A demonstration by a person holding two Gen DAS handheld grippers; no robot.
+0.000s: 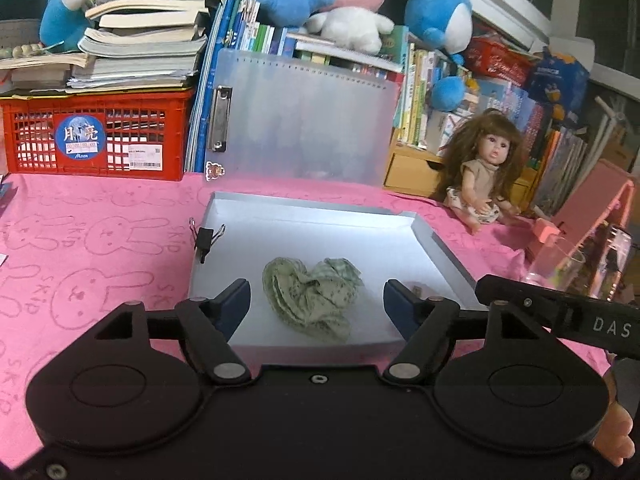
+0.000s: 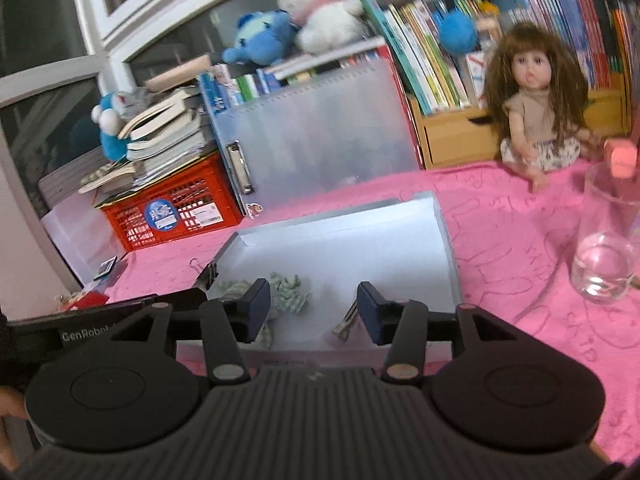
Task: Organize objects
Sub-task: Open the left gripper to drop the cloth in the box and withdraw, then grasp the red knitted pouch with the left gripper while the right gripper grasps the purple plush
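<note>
The crumpled green cloth (image 1: 310, 300) lies loose on the floor of the shallow grey tray (image 1: 440, 248), toward its near edge, on the pink tablecloth (image 1: 100, 248). The left gripper (image 1: 316, 304) has its jaws apart with the cloth lying between and beyond them, the pads not pressing on it. The right gripper (image 2: 314, 308) also stands with jaws apart and nothing clamped; a small folded piece (image 2: 344, 326) lies just beside its right finger, too blurred to name. The two grippers sit close together, so in my judgement they could knock each other if both reach in at once. A low approach might catch the tray's near wall and slide it, since it looks light. The black binder clip (image 1: 206, 238) on the tray's left wall could snag a finger. To the right, a clear drinking glass (image 2: 606, 248) stands near the tray; a wide swing of the right hand could tip it. The doll (image 1: 480, 172) sits farther back, well apart.
</note>
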